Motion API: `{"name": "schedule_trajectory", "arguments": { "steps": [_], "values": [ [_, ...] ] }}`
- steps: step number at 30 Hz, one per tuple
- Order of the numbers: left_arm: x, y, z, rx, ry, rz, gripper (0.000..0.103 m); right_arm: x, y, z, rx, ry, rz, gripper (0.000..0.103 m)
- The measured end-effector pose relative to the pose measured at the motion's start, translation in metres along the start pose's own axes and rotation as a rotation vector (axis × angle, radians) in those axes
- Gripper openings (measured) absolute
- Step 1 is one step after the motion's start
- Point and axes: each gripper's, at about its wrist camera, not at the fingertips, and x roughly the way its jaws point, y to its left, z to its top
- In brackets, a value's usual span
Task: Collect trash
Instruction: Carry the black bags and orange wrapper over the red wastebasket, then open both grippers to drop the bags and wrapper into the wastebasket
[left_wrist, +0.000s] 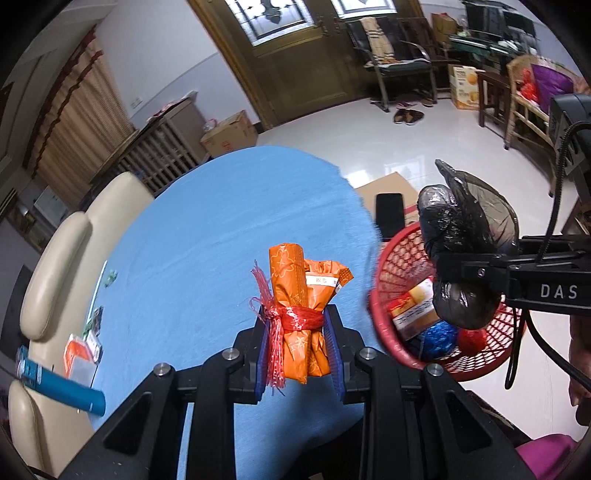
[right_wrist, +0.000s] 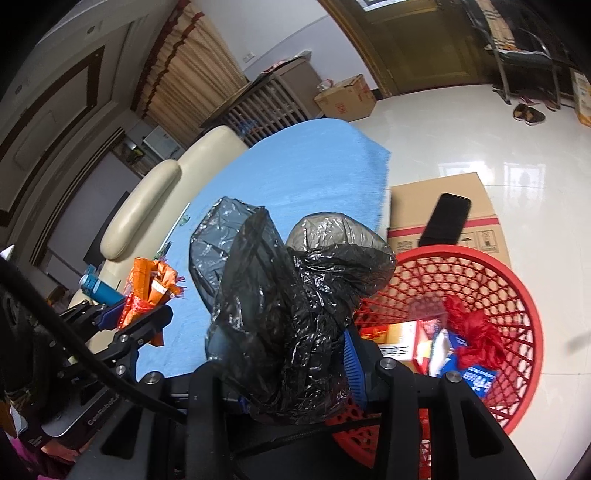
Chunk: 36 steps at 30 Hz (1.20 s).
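My left gripper (left_wrist: 301, 345) has its fingers clamped on the orange wrapper bundle (left_wrist: 301, 306) at its red tie, over the blue counter (left_wrist: 192, 236); it looks light, crinkly and soft. My right gripper (right_wrist: 295, 369) pinches the limp black plastic bag (right_wrist: 291, 295), with the red basket (right_wrist: 517, 295) at three o'clock.

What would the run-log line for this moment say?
left claw: shut on orange wrapper | right claw: shut on black bag | red basket: holds trash
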Motion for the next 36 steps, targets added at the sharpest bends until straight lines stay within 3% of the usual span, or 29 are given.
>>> {"name": "schedule_trajectory", "arguments": {
  "steps": [18,36],
  "values": [
    [0.004,-0.055,0.032,0.154,-0.024,-0.159,0.029,-0.004,-0.027,0.001,0.144,-0.021,-0.095,0.044],
    [0.021,-0.083,0.042,0.178,-0.002,-0.263,0.030,-0.001,-0.049,0.001,0.206,-0.028,-0.104,0.044]
  ]
}}
